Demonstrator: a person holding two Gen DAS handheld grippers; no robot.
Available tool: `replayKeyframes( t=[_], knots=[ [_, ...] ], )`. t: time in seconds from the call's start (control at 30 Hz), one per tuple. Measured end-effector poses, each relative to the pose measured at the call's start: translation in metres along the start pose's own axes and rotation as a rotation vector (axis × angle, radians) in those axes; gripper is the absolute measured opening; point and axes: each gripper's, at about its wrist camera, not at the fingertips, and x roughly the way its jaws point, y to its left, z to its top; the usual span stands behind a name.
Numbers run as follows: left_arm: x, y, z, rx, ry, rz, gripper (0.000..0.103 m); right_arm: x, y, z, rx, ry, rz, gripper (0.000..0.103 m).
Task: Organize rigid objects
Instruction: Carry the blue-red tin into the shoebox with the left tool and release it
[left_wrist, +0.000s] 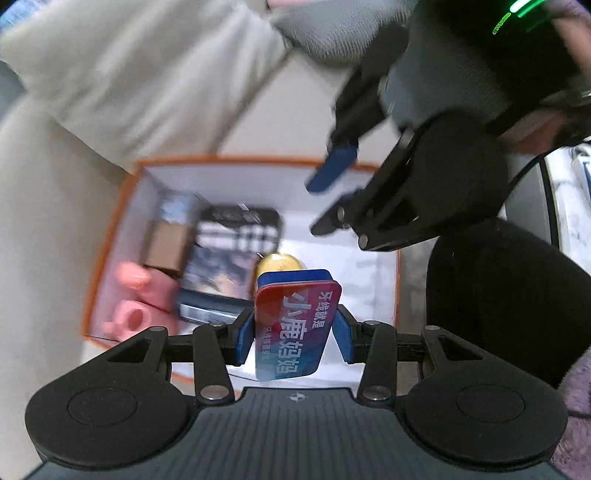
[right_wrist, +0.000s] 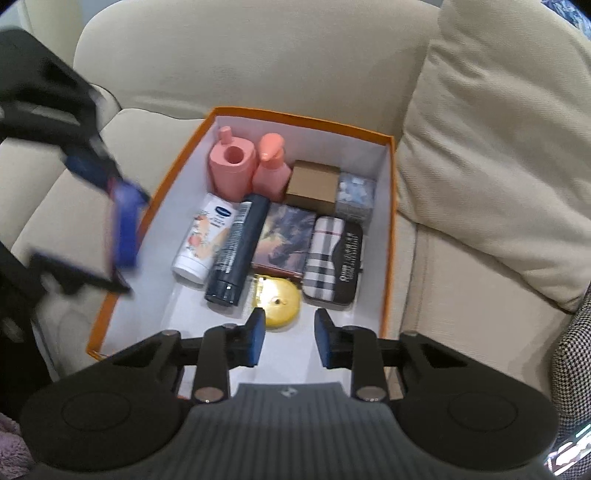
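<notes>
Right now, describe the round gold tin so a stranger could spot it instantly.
Find the orange box on the beige sofa. At its near end, below the dark blue bottle and plaid tin, lies the gold tin: the only round, flat, yellow item.

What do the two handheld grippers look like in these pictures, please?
Both are alike: the left gripper and right gripper have black linkage arms with silver pivot pins, blue finger pads and a ribbed dark grey body bearing a small round emblem. A green light strip glows above the right gripper in the left wrist view.
</notes>
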Motion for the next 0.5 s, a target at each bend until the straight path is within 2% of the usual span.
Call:
replayKeyframes(
  t=[0.1, 0.23, 0.5],
  knots=[
    [0.036, 0.000, 0.007, 0.010, 0.079, -0.044, 0.051, 0.004, -0.003, -0.002, -0.012, -0.006, 0.029, 0.029],
    [0.067, -0.001, 0.003, 0.036, 0.174, -0.050, 0.051, 0.019, -0.003, -0.004, -0.027, 0.022, 0.071, 0.024],
    [0.114, 0.003, -0.003, 0.042, 0.288, -0.123, 0.051, 0.048, -0.005, -0.012, -0.020, 0.063, 0.106, 0.024]
  ],
)
